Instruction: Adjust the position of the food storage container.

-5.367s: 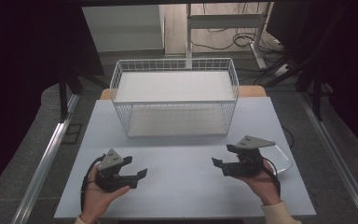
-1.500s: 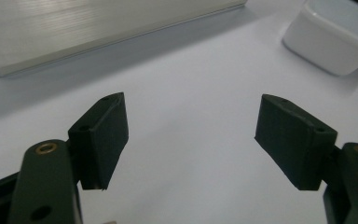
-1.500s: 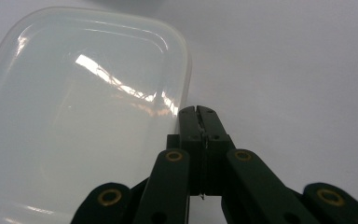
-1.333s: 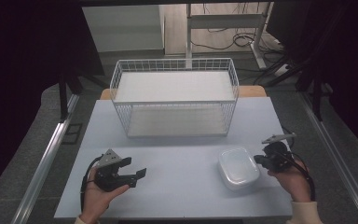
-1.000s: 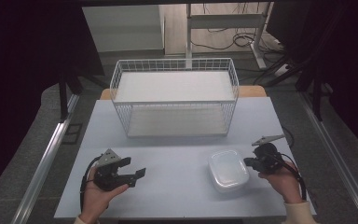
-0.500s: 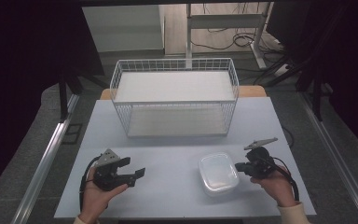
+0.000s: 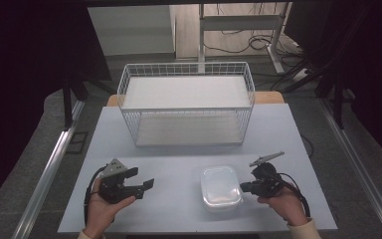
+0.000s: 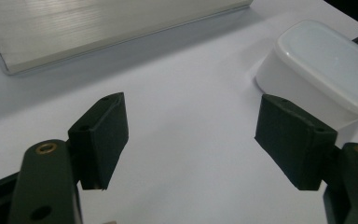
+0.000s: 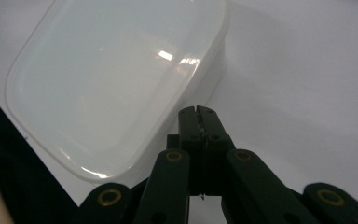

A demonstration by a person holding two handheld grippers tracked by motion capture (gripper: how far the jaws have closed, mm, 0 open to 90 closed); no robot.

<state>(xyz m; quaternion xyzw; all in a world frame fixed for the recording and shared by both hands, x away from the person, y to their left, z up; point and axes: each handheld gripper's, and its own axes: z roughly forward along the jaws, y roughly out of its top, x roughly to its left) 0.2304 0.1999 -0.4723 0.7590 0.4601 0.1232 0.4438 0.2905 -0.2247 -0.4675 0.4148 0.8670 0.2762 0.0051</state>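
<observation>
A white lidded plastic container [image 7: 221,186] sits on the white table [image 7: 174,159], right of centre near the front edge. My right gripper [image 7: 242,188] is shut, and its closed tips rest against the container's right side wall. In the right gripper view the shut jaws meet at the tips [image 9: 198,111] with nothing between them, right by the container [image 9: 112,79]. My left gripper [image 7: 149,185] lies at the front left, open and empty, aimed right. From the left gripper view, the gripper [image 8: 191,135] gapes wide, and the container [image 8: 326,70] stands beyond its right jaw.
A white wire basket [image 7: 186,65] with a pale board inside stands at the back middle of the table. Its pale lower edge [image 8: 98,32] shows in the left gripper view. Dark floor, a metal rail and cables surround the table.
The right gripper, shut, has moved left along the front of the table, and the container has slid left ahead of it. The left gripper has stayed put.
</observation>
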